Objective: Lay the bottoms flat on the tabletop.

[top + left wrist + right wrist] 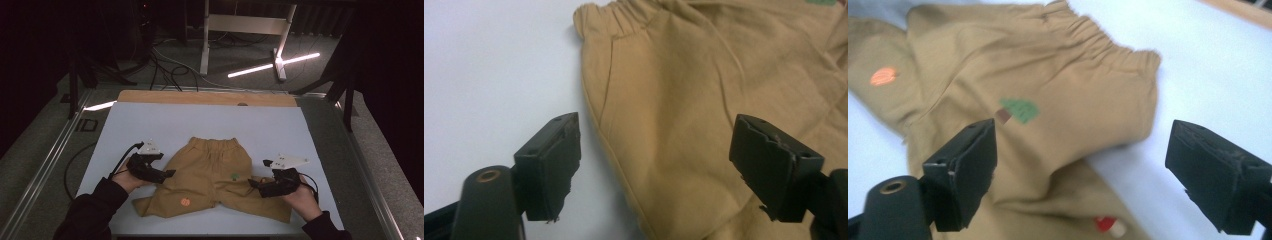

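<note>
A small pair of tan trousers [212, 172] lies flat on the white table [175, 122], elastic waistband away from me, legs spread toward the front edge. An orange patch [185, 202], a green tree patch [234, 176] and a red mushroom patch [1106, 224] mark the cloth. My left gripper [169, 174] hovers at the trousers' left side seam [614, 150], open, one jaw over the table and one over the cloth. My right gripper [254, 183] stands open at the right leg, its jaws straddling the trousers' right edge [1128, 145]. Nothing is held.
A wooden strip [207, 98] runs along the table's far edge. Metal rails [47, 165] flank the table. Beyond it stand a white frame [247, 25], a lit tube [274, 64] and black cables [167, 67] on the floor.
</note>
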`<move>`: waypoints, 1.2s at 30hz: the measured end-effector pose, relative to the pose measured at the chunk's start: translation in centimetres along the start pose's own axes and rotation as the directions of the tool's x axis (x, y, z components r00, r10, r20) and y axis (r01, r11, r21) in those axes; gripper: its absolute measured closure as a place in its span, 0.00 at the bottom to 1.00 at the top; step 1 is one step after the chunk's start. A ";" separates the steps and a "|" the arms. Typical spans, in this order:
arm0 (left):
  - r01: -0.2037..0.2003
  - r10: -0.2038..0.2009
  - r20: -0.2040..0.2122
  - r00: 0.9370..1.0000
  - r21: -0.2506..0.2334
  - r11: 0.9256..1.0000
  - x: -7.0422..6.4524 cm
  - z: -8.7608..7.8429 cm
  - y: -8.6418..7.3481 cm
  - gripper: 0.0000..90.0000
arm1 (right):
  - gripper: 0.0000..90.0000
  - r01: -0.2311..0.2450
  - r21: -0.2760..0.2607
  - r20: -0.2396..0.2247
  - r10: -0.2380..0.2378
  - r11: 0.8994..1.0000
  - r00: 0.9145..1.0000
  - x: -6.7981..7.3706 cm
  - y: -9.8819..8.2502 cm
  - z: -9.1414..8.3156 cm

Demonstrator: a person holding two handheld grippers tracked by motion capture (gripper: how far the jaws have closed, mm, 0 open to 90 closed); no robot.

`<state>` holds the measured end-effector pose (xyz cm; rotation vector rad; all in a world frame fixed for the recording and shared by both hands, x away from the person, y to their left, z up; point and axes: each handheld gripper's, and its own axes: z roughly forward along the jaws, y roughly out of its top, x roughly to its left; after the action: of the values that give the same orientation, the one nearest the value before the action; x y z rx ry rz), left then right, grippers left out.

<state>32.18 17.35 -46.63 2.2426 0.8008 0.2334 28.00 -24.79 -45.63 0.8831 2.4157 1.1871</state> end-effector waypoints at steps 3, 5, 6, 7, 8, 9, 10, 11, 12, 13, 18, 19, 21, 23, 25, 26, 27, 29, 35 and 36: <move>0.008 -0.008 -0.017 1.000 -0.003 1.000 0.1 0.4 0.7 0.21 | 0.11 0.003 -0.003 0.018 -0.003 1.000 1.000 -0.7 0.9 0.4; 0.001 -0.001 -0.026 1.000 0.009 1.000 0.2 0.9 1.2 0.21 | 0.11 0.005 -0.003 0.023 -0.005 1.000 1.000 -1.1 1.6 1.0; 0.001 -0.001 -0.025 1.000 0.010 1.000 0.3 1.2 1.5 0.22 | 0.11 0.006 0.000 0.028 -0.006 1.000 1.000 -1.4 2.0 1.4; 0.006 -0.006 -0.026 1.000 0.008 1.000 0.3 1.5 1.7 0.22 | 0.11 -0.009 -0.001 0.014 0.009 1.000 1.000 -1.7 2.3 1.8; 0.009 -0.009 -0.029 1.000 0.010 1.000 0.4 1.8 1.9 0.22 | 0.11 -0.010 0.001 0.023 0.010 1.000 1.000 -1.9 2.5 2.2; 0.016 -0.015 -0.024 1.000 0.012 1.000 0.5 2.1 2.1 0.22 | 0.11 -0.015 0.002 0.027 0.015 1.000 1.000 -2.1 2.8 2.8; 0.012 -0.012 -0.026 1.000 0.018 1.000 0.6 2.5 2.3 0.22 | 0.11 -0.018 0.005 0.028 0.018 1.000 0.999 -2.4 2.9 3.4; 0.013 -0.012 -0.034 0.999 0.020 1.000 0.8 2.9 2.4 0.22 | 0.11 -0.027 0.011 0.046 0.026 1.000 0.999 -2.5 3.0 4.0; 0.018 -0.017 -0.037 0.999 0.022 1.000 0.9 3.3 2.5 0.22 | 0.12 -0.025 0.024 0.052 0.024 0.999 0.998 -2.7 3.1 4.6; 0.027 -0.026 -0.038 0.999 0.024 0.999 1.1 3.7 2.5 0.24 | 0.15 -0.032 0.041 0.047 0.030 0.999 0.998 -2.9 3.1 5.3; 0.062 -0.060 -0.062 0.996 0.043 0.997 1.9 5.8 2.3 0.30 | 0.18 -0.092 0.101 0.053 0.087 0.991 0.995 -4.1 2.6 8.1; 0.067 -0.064 -0.060 0.996 0.050 0.997 2.1 6.1 2.3 0.33 | 0.20 -0.098 0.113 0.072 0.091 0.989 0.993 -4.3 2.4 8.6; 0.074 -0.069 -0.071 0.995 0.067 0.995 2.4 6.8 2.1 0.35 | 0.26 -0.111 0.128 0.081 0.101 0.985 0.992 -4.7 2.1 9.3; 0.084 -0.076 -0.088 0.993 0.084 0.993 2.6 7.4 1.9 0.37 | 0.38 -0.123 0.150 0.106 0.108 0.981 0.989 -5.0 1.8 9.7; 0.085 -0.075 -0.101 0.992 0.101 0.991 2.7 7.9 1.7 0.40 | 0.42 -0.134 0.161 0.115 0.117 0.978 0.986 -5.3 1.6 10.0; 0.089 -0.079 -0.097 0.992 0.100 0.991 2.8 8.0 1.6 0.40 | 0.44 -0.137 0.166 0.109 0.119 0.977 0.987 -5.3 1.6 10.1; 0.089 -0.079 -0.100 0.992 0.096 0.991 2.8 8.0 1.6 0.40 | 0.49 -0.138 0.169 0.112 0.120 0.976 0.986 -5.3 1.5 10.1; 0.095 -0.086 -0.105 0.991 0.086 0.992 2.9 8.1 1.6 0.43 | 0.51 -0.130 0.176 0.127 0.109 0.976 0.986 -5.5 1.5 10.3; 0.075 -0.067 -0.084 0.994 0.089 0.993 2.4 8.1 1.7 0.60 | 0.68 -0.135 0.224 0.106 0.113 0.965 0.988 -5.1 1.2 11.0; 0.080 -0.073 -0.080 0.994 0.087 0.993 2.3 8.2 1.7 0.63 | 0.71 -0.144 0.221 0.105 0.123 0.965 0.987 -5.1 1.2 10.9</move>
<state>37.99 13.11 -51.44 2.2933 0.9544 0.2528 37.99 -20.94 -51.34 1.1584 2.4857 0.9013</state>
